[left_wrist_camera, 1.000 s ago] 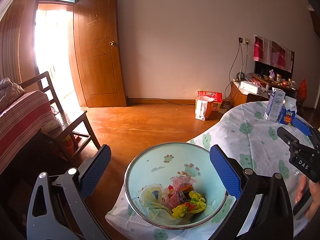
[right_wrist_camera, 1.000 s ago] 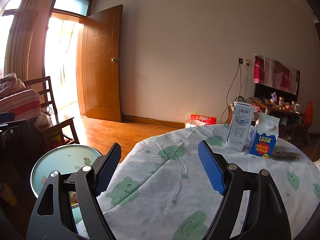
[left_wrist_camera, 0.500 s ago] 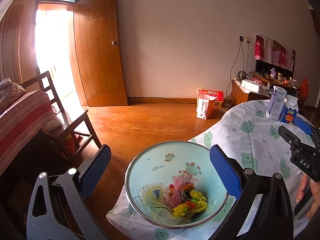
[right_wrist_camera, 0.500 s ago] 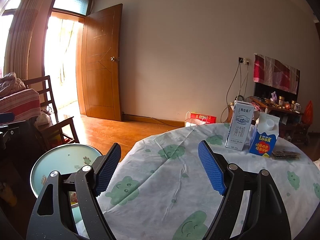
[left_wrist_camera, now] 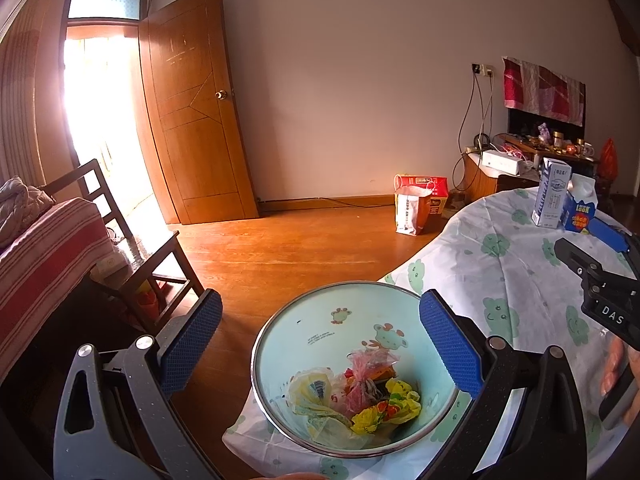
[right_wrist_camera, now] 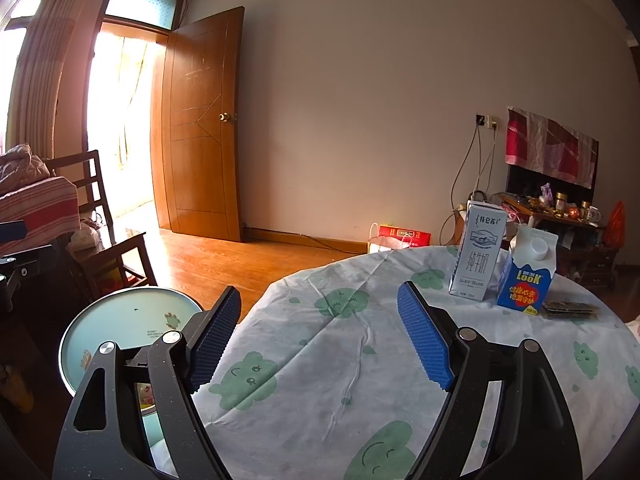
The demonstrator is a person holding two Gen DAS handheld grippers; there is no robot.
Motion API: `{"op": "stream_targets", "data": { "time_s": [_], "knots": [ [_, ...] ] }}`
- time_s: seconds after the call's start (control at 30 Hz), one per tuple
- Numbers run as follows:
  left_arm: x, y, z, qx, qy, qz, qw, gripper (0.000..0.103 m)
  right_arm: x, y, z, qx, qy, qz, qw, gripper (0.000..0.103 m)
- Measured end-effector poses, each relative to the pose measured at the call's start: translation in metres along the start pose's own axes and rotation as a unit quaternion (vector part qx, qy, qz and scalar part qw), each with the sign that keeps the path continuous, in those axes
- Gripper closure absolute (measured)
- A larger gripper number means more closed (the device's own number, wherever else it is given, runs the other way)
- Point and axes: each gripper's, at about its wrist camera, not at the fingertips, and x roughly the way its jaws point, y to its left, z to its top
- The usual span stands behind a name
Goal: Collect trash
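A pale blue bowl sits at the table's near edge and holds crumpled wrappers and plastic bags. My left gripper is open and empty, its jaws wide on either side of the bowl, above it. The bowl's rim also shows in the right wrist view. My right gripper is open and empty over the tablecloth. A tall white milk carton, a blue LOOK carton and flat dark packets stand at the table's far side.
The round table has a white cloth with green faces. A wooden chair and striped sofa are at left. Paper bags sit on the wooden floor. A cluttered cabinet stands at the back right.
The left wrist view has drifted slightly, and the cartons sit a little higher and farther in it. Both grippers stay open.
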Motion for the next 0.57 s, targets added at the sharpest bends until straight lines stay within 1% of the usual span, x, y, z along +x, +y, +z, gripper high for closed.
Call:
{"op": "stream_targets", "data": {
  "time_s": [0.2, 0.4, 0.57],
  "knots": [
    [0.003, -0.0011, -0.0018, 0.007, 0.003, 0.006, 1.0, 0.006, -0.0003, -0.0005, 0.0, 0.001, 0.0, 0.0, 1.0, 0.023],
    [0.0033, 0.0006, -0.0005, 0.0, 0.009, -0.006, 0.9999, 0.006, -0.0002, -0.0009, 0.0001, 0.0, 0.0, 0.0, 1.0, 0.021],
    [0.0053, 0.0006, -0.0007, 0.0, 0.013, -0.007, 0.9999, 0.006, -0.0001, -0.0009, 0.0001, 0.0, 0.0, 0.0, 1.0, 0.02]
  ]
}}
